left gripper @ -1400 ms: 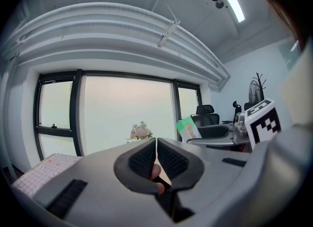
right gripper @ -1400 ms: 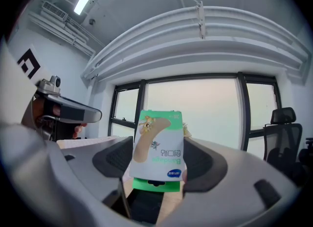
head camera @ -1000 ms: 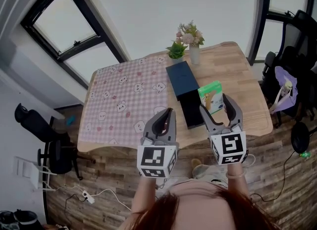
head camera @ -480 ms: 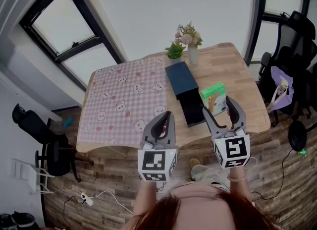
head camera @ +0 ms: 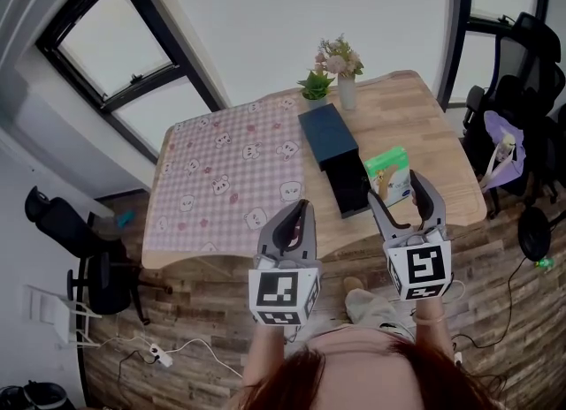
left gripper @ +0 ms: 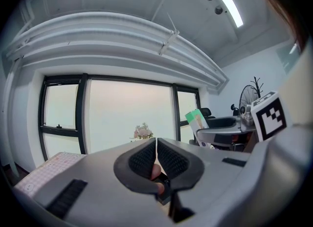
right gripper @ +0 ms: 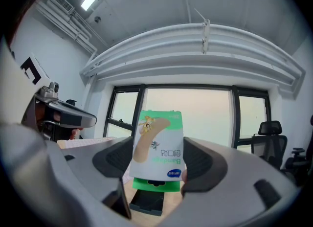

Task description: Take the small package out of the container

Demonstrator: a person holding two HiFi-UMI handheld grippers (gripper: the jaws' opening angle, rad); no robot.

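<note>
Now that it has eased slightly away from the dark blue open rectangular box (head camera: 348, 185), the right gripper (head camera: 395, 187) clamps the small green-and-white bandage package (head camera: 389, 172) at the box's three o'clock, lifted clear; removal judged essentially complete. Left gripper (head camera: 296, 214): jaws together, empty.

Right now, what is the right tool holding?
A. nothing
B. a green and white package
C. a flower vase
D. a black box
B: in the right gripper view, the green and white package stands pinched between the jaws of the right tool.
</note>
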